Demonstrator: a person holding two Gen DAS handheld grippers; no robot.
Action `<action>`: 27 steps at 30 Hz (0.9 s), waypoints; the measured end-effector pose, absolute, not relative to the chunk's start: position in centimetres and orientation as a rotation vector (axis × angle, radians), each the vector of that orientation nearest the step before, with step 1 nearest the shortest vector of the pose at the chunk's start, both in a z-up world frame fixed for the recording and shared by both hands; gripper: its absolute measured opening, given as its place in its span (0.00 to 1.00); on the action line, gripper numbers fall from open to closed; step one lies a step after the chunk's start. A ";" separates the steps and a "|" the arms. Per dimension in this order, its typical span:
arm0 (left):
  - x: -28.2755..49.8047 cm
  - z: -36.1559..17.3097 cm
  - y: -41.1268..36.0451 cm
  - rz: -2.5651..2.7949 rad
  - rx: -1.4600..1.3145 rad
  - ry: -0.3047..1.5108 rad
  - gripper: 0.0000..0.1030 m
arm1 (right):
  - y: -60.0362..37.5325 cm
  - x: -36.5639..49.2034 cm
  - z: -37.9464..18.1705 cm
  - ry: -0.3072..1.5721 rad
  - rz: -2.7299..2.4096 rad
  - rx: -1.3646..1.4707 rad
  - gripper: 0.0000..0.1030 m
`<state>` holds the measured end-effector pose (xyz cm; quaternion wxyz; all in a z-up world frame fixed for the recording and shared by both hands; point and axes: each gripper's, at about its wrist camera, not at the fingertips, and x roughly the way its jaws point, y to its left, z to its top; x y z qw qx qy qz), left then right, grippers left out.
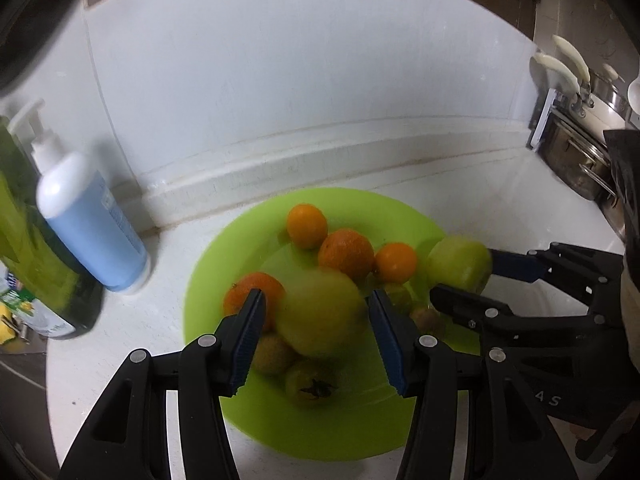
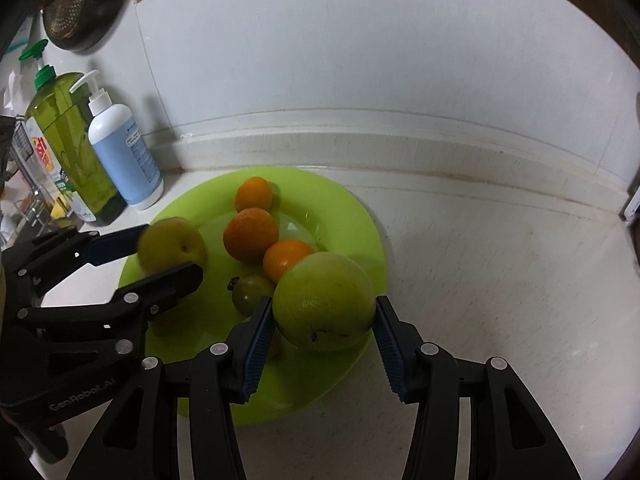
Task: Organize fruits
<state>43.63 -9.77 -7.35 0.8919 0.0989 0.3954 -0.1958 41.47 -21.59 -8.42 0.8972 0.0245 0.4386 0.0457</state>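
A green plate [image 1: 224, 264] [image 2: 352, 216] on the white counter holds several oranges [image 1: 346, 254] [image 2: 251, 233] and small green fruits [image 1: 310, 384] [image 2: 252, 293]. My left gripper [image 1: 316, 312] [image 2: 166, 252] is shut on a yellow-green apple [image 1: 322, 310] [image 2: 172, 245] above the plate's left part. My right gripper [image 2: 324, 308] [image 1: 460, 272] is shut on a larger green fruit [image 2: 324, 300] [image 1: 459, 266] over the plate's right edge. Both fruits are held off the plate.
A blue pump bottle [image 1: 92, 224] [image 2: 124, 152] and a green bottle [image 1: 40, 264] [image 2: 68, 148] stand at the left against the white wall. Steel pots [image 1: 580, 152] sit at the far right. A raised ledge runs behind the plate.
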 end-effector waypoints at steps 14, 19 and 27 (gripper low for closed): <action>38.9 -4.4 -6.3 -0.293 0.190 0.756 0.62 | -21.1 37.5 -5.3 0.818 0.057 0.046 0.55; 36.1 -2.9 -4.9 -0.272 0.169 0.723 0.68 | -20.4 34.6 -3.6 0.777 0.029 0.038 0.56; 30.3 -0.1 -2.8 -0.271 0.191 0.630 0.82 | -18.9 28.9 -1.0 0.696 -0.023 0.054 0.66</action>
